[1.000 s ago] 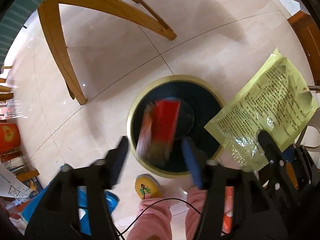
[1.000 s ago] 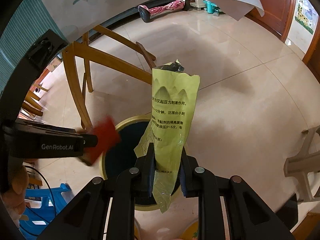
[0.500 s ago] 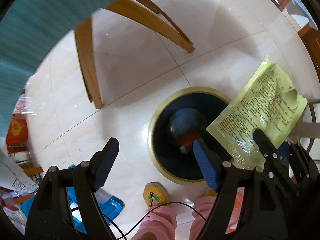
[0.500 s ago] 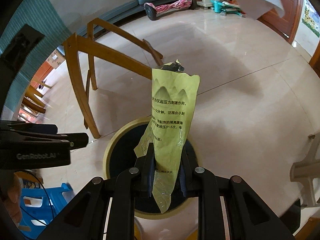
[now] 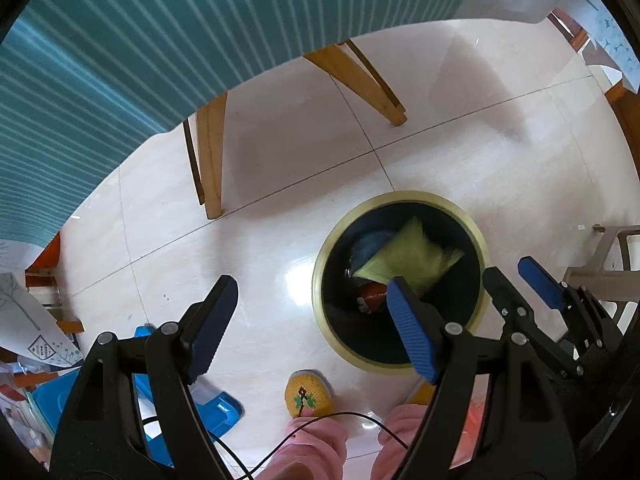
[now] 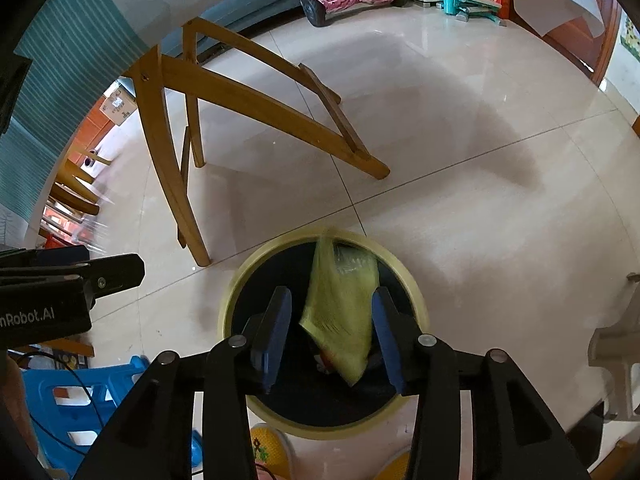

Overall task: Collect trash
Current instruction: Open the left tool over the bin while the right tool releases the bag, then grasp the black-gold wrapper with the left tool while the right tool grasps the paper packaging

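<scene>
Lying blurred inside the round trash bin (image 6: 236, 292), a yellow-green printed packet (image 6: 340, 312), showing between the parted fingers of the right gripper (image 6: 330, 332) but touching neither pad; jaws having just been opening, now standing apart with nothing clamped. In the left wrist view, resting slantwise in the dark well of the bin (image 5: 400, 196), the same packet (image 5: 408, 260), partly covering a red wrapper (image 5: 374, 294) and a blue item (image 5: 370, 244) beneath it. Hanging over the floor beside the bin, the left gripper (image 5: 308, 312), spread wide and holding nothing, its right blue pad overlapping the bin's near side in the picture. Standing just below the bin, a yellow embroidered slipper (image 5: 308, 394) and pink trouser legs (image 5: 308, 452). Sitting at lower left, a blue plastic stool (image 6: 68, 404). Rising beyond the bin on the pale tiled floor (image 6: 460, 128), wooden table legs (image 6: 256, 96), with a teal striped cloth (image 5: 140, 40) draping above.
</scene>
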The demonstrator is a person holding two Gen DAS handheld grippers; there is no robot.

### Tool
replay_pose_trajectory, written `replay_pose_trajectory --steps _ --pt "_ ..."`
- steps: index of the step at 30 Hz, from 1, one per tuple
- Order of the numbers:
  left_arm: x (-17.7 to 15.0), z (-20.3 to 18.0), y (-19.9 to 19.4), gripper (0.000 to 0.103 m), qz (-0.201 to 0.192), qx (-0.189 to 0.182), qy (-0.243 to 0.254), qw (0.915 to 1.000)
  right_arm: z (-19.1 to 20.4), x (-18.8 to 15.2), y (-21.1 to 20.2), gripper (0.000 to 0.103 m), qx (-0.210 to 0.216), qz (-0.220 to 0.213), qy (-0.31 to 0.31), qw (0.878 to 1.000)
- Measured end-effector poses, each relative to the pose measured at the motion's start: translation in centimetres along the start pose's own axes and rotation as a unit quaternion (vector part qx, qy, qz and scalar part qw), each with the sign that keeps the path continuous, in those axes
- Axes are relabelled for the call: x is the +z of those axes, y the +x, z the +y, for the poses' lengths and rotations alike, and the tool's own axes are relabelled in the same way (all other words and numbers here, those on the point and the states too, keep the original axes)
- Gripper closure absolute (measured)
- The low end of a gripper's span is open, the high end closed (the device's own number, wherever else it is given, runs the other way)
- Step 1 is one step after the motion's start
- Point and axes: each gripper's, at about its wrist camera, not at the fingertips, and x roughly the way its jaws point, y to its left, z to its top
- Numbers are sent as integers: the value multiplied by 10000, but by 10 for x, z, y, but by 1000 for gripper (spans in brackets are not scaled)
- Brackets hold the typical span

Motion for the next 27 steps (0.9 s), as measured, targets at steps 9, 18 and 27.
replay_pose_trajectory --steps 9,18,27 --pt "-5 1 -24 28 -100 -8 -32 9999 -1 2 -21 57 60 -43 105 9999" --pt "-7 4 -78 28 -219 -80 -33 9997 -1 14 -81 57 146 -97 319 9993" --pt "-8 18 -180 28 -428 -227 -81 9988 10 35 -186 57 209 -235 339 9989"
